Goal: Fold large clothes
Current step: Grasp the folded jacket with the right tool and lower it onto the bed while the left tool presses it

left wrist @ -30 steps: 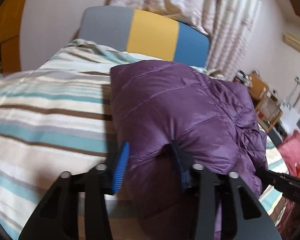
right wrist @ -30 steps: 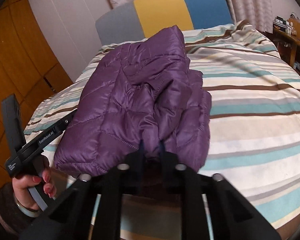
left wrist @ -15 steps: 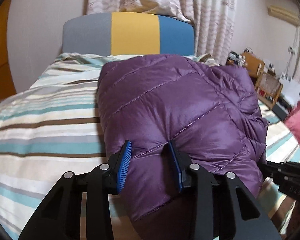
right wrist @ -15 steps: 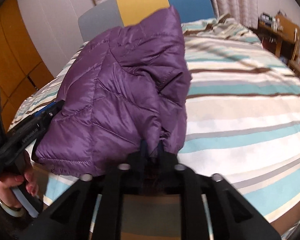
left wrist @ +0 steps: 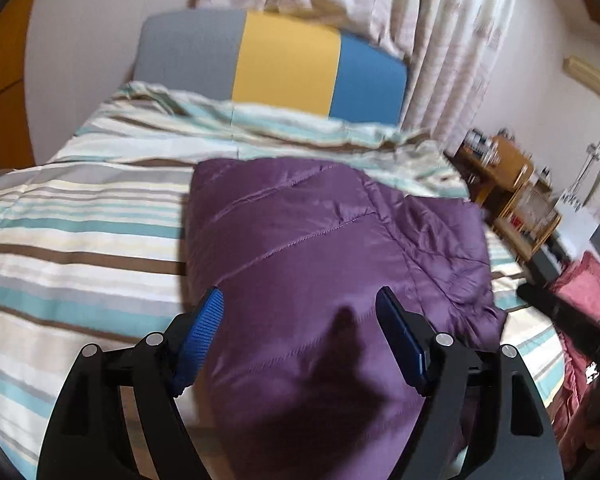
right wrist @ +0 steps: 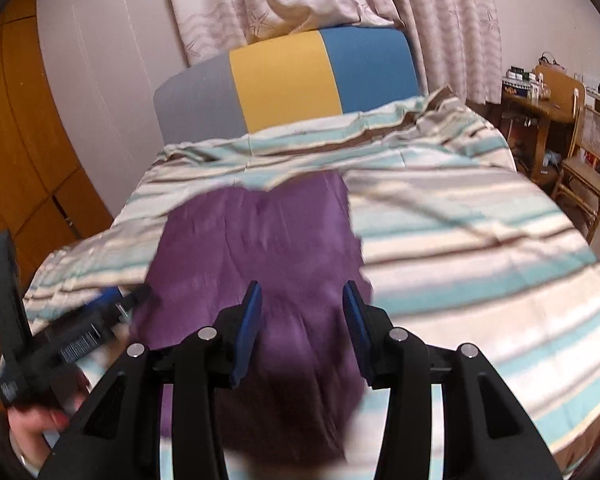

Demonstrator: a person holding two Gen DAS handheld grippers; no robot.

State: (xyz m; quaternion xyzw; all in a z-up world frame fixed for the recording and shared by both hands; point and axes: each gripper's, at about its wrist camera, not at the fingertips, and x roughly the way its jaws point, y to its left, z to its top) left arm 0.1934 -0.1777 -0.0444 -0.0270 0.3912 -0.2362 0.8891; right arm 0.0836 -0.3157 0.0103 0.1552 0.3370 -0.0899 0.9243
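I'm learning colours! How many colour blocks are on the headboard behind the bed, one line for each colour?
Padded headboard blocks, seen in both wrist views:
Grey: 1
Yellow: 1
Blue: 1
Total: 3

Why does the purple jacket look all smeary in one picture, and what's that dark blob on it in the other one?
In the right wrist view the purple jacket and striped bedcover are smeared by motion blur, while the right gripper stays sharp. In the left wrist view the jacket's stitching looks crisp, and the dark blob is a shadow between the fingers of the open left gripper.
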